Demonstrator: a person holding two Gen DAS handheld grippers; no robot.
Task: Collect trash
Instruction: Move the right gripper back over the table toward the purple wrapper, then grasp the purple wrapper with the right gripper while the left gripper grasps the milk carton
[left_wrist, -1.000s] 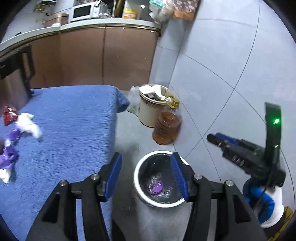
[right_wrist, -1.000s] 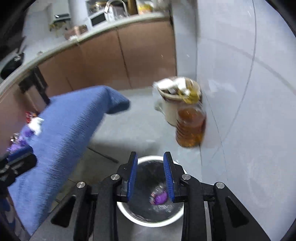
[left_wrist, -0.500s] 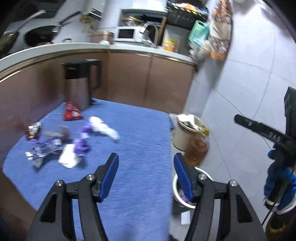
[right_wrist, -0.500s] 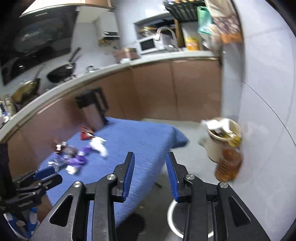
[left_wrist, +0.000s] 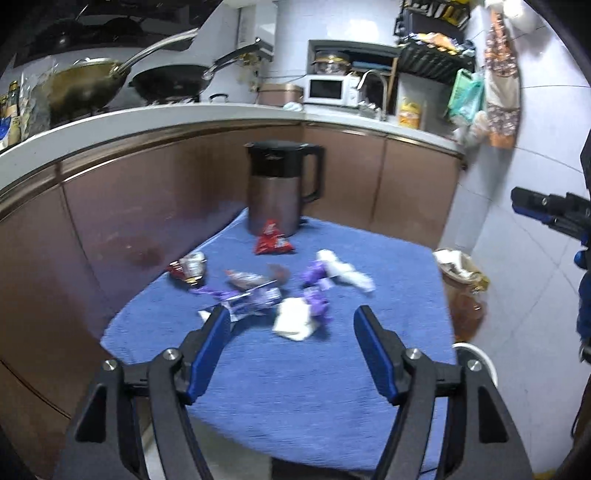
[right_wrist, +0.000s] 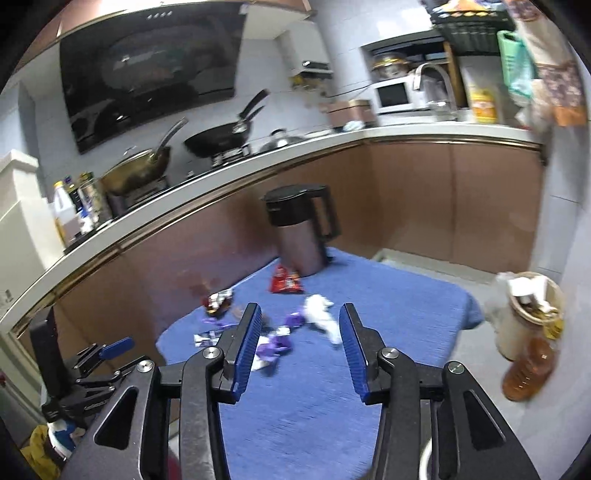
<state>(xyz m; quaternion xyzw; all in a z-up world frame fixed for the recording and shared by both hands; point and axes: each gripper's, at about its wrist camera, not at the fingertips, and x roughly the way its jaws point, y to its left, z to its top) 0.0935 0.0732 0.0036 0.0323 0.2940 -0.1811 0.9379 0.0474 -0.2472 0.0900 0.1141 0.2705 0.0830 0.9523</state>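
I have both grippers hovering above a small tabletop (left_wrist: 295, 387) covered in a ribbed blue cloth, in a tight kitchen. My left gripper (left_wrist: 291, 352) has its fingers spread wide with nothing between them; my right gripper (right_wrist: 301, 349) is also parted and empty, a little narrower.

The trash sits in a loose scatter across the far half of the cloth. A red snack packet (left_wrist: 272, 243) lies just in front of a dark brown kettle (left_wrist: 279, 192) with a black lid and handle, which stands upright at the far edge. Nearer me are a crumpled white tissue (left_wrist: 345, 271), a flatter white tissue (left_wrist: 293, 323), purple candy wrappers (left_wrist: 314, 291) between them, and a red-and-silver wrapper (left_wrist: 188, 267) off to the left.

Behind the tabletop runs a curved counter (right_wrist: 258, 162) with brown cabinet fronts, carrying a black frying pan (right_wrist: 218, 142), a brass-coloured wok (right_wrist: 136, 173) and a white microwave (right_wrist: 391, 96). On the grey tiled floor to the right stands a cream bin (right_wrist: 524, 314) stuffed with paper, touching an amber oil bottle (right_wrist: 530, 369). The white rim of another bin (left_wrist: 478, 356) peeks out beside the tabletop's right edge.
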